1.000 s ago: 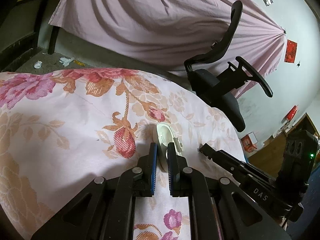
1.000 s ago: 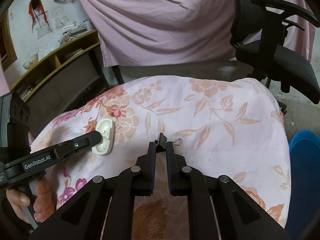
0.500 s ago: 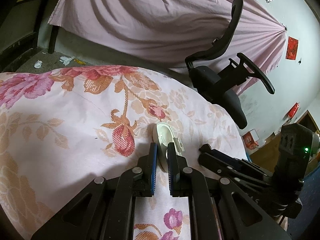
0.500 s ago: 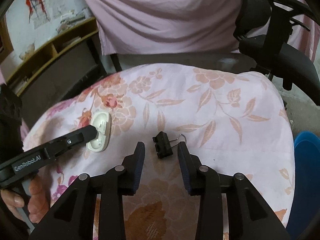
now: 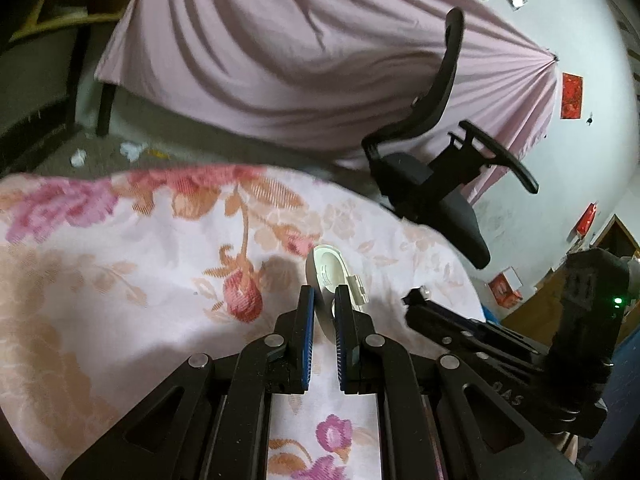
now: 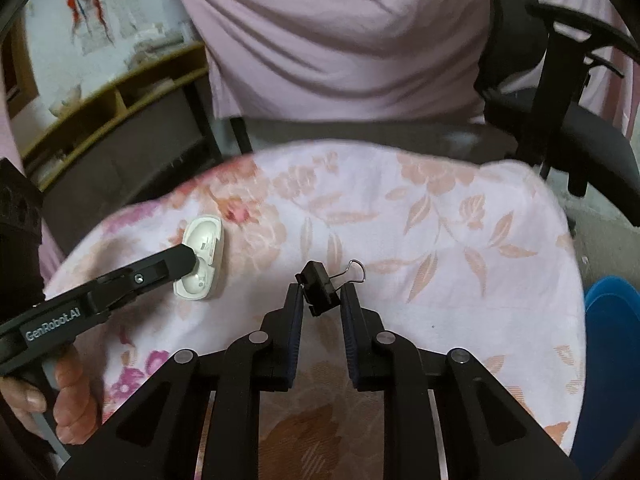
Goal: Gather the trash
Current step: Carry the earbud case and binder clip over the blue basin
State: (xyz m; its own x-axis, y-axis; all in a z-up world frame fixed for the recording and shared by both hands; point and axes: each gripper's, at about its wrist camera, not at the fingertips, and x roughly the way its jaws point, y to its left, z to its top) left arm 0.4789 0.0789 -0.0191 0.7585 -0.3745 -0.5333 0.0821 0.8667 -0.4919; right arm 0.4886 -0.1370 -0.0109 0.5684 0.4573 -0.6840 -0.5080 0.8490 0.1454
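Note:
A white hinged plastic case (image 5: 328, 268) lies open on the floral cloth (image 5: 120, 280). My left gripper (image 5: 322, 294) is shut on its near edge. In the right wrist view the same gripper (image 6: 188, 258) comes in from the left onto the case (image 6: 204, 240). To the right on the cloth, a black binder clip (image 6: 320, 296) with a wire handle sits between the pads of my right gripper (image 6: 321, 286). Those jaws are closing and both pads touch the clip's sides. The right gripper (image 5: 416, 300) also shows at the right of the left wrist view.
A black office chair (image 5: 432, 184) stands beyond the cloth's far edge, in front of a pink curtain (image 6: 340, 40). A blue bin (image 6: 612, 340) sits low on the right. Paper scraps (image 5: 78, 157) lie on the floor at the far left. A hand (image 6: 68, 396) holds the left gripper.
The right gripper opened, leaving the binder clip on the cloth, and has now narrowed around it again. The left gripper kept its hold on the white case.

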